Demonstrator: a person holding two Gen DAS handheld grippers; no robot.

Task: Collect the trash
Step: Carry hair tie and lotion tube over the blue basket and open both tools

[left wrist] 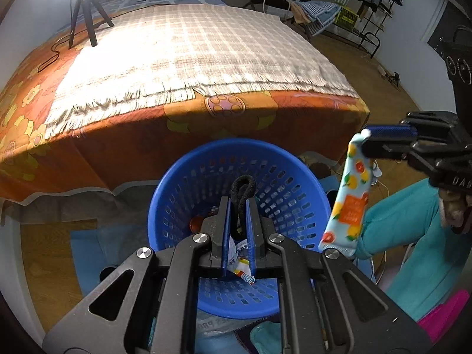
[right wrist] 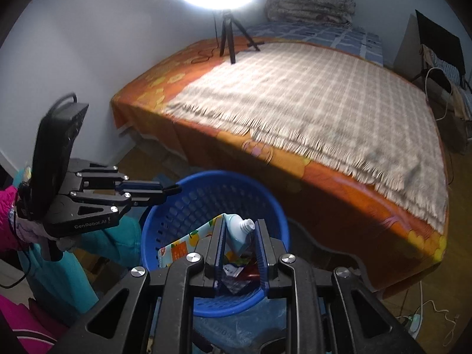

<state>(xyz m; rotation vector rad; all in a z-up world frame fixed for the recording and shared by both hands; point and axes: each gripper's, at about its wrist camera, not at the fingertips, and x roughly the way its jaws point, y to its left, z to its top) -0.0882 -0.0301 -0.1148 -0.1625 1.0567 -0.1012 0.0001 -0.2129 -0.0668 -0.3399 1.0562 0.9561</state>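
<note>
Only the left wrist view shows the left gripper (left wrist: 239, 206) clenched on a black hair tie (left wrist: 242, 190) over the blue basket (left wrist: 177, 194), and the tube (left wrist: 348, 194) hanging full length at 3 o'clock. The right view shows the right gripper (right wrist: 239, 236) grasping that tube (right wrist: 239, 233) by its capped neck, its lower end hidden behind a finger. Wrappers (right wrist: 236, 271) in the basket (right wrist: 165, 221) are hard to make out.

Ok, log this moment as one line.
left tongs: shut on black elastic hair tie | right tongs: shut on fruit-printed light-blue tube | both over blue perforated plastic basket
</note>
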